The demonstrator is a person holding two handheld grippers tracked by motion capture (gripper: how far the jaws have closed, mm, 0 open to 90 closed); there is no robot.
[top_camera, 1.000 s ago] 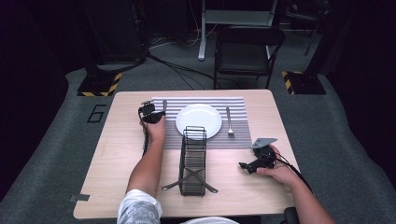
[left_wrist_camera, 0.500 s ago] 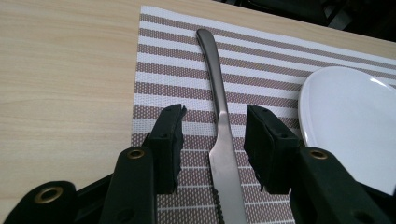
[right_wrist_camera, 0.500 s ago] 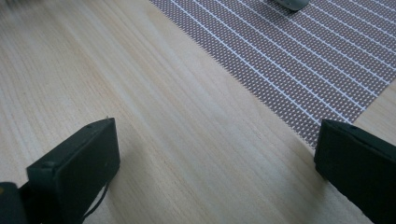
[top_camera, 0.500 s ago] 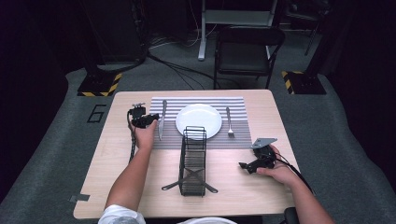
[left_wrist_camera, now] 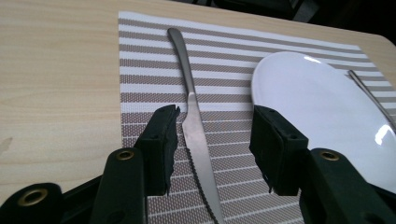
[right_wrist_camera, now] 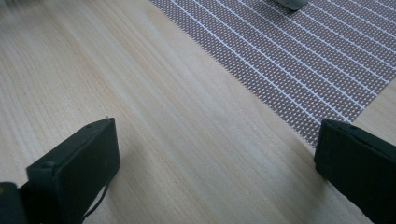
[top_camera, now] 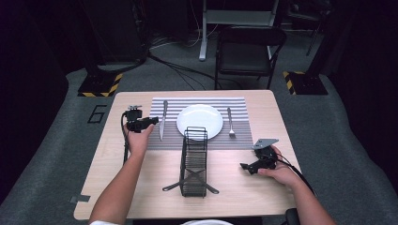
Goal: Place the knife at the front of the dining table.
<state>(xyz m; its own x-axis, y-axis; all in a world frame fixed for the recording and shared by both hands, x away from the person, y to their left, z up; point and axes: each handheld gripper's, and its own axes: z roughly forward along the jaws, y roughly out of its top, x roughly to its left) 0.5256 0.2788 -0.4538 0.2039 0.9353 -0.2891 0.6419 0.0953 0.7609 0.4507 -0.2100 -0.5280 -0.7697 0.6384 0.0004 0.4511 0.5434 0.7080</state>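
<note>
Lying lengthwise on placemat [left_wrist_camera: 154,56]: knife [left_wrist_camera: 196,126]

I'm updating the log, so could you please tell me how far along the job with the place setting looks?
Looks done: the plate sits on the striped mat, with the knife on one side and the fork on the other. In hand: nothing; the left gripper is open with the knife between its fingers, and the right gripper is open over bare table. Left: unclear; the wire rack looks empty.

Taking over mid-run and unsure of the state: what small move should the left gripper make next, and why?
Probably lower the left gripper and close on the knife: its jaws stand open on either side of the blade, which lies flat on the striped placemat beside the plate.
</note>
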